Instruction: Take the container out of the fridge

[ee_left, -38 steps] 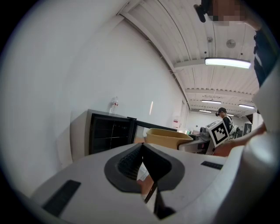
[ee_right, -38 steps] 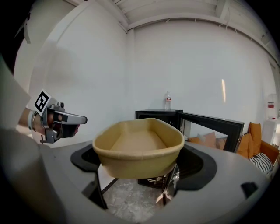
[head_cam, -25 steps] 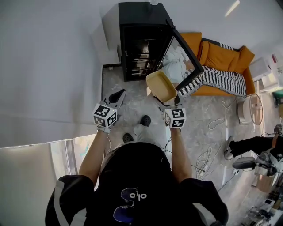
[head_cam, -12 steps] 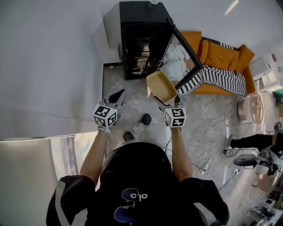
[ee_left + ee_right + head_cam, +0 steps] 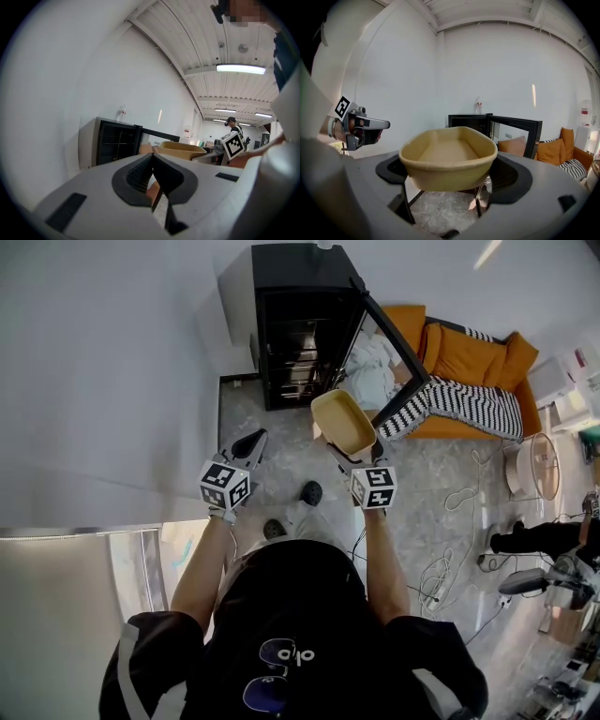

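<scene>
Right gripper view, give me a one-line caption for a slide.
Right gripper holding an empty tan container in front of the black fridge, whose door stands open.

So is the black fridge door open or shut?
Open: glass door of the black fridge stands swung out, interior exposed. Right hand-held gripper holds tan oval container.

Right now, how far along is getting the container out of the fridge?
Done: the tan container is outside the fridge. In hand: the right gripper grips its near rim. Remaining: probably setting it down; the fridge door stands open. The left gripper is shut, empty.
</scene>
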